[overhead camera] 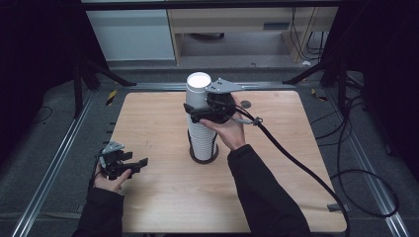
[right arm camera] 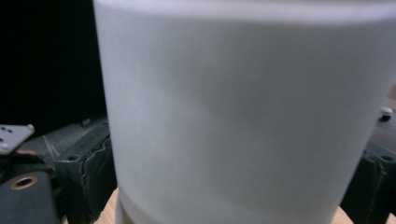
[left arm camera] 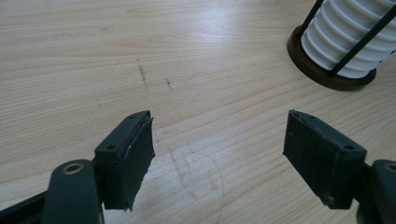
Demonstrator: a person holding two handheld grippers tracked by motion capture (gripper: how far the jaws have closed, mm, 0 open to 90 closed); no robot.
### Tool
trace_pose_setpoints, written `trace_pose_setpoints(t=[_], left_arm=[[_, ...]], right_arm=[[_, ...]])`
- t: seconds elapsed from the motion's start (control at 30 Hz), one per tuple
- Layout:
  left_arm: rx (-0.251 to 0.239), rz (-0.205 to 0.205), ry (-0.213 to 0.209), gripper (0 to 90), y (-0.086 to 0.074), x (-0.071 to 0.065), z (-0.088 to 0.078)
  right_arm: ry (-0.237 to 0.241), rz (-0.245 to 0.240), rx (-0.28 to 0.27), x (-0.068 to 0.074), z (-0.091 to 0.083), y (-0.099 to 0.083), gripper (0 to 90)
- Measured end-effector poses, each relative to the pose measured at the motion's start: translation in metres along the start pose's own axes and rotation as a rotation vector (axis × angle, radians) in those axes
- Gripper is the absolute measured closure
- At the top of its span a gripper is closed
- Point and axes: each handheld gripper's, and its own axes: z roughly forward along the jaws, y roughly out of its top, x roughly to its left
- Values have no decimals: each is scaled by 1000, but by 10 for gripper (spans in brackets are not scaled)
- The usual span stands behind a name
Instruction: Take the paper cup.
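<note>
White ribbed cups (overhead camera: pixel 201 133); dark brown holder base (overhead camera: pixel 203 157).

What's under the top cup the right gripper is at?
Under the top cup sits a tall stack of white cups, in a dark round holder with thin upright rods, on the wooden table. The right gripper and hand cover part of the stack.

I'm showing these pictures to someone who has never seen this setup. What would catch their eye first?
Most striking is the tall stack of white cups, standing in a dark wire holder at the middle of the wooden table. The right gripper has its jaws on either side of the top cup, which looms large in the right gripper view. Near the table's left front edge, the left gripper sits open over bare wood.
</note>
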Motion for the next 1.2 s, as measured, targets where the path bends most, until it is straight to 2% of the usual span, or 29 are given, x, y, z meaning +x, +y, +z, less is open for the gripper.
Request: trace_pose_setpoints(t=[0.27,0.57,0.6,0.63,0.67,0.87,1.0,1.2], left_arm=[[1,1,1,232,0,0,0],[3,-1,2,231,0,0,0],[2,-1,1,231,0,0,0],[2,-1,1,231,0,0,0],[3,-1,2,231,0,1,0],[4,2,1,229,1,-1,-1],[2,0,-2,228,1,0,0],[6,1,-2,228,1,-1,0]], right_arm=[[-13,-7,-8,2,0,0,123],[13,-18,6,0,-3,2,130],[8,-24,-40,1,-7,5,143],[8,-24,-40,1,-7,5,143],[15,-5,-79,0,-14,14,144],[-1,-67,-76,1,-25,38,144],[12,-59,-95,-1,-30,45,144],[12,-74,-121,-1,-39,57,144]])
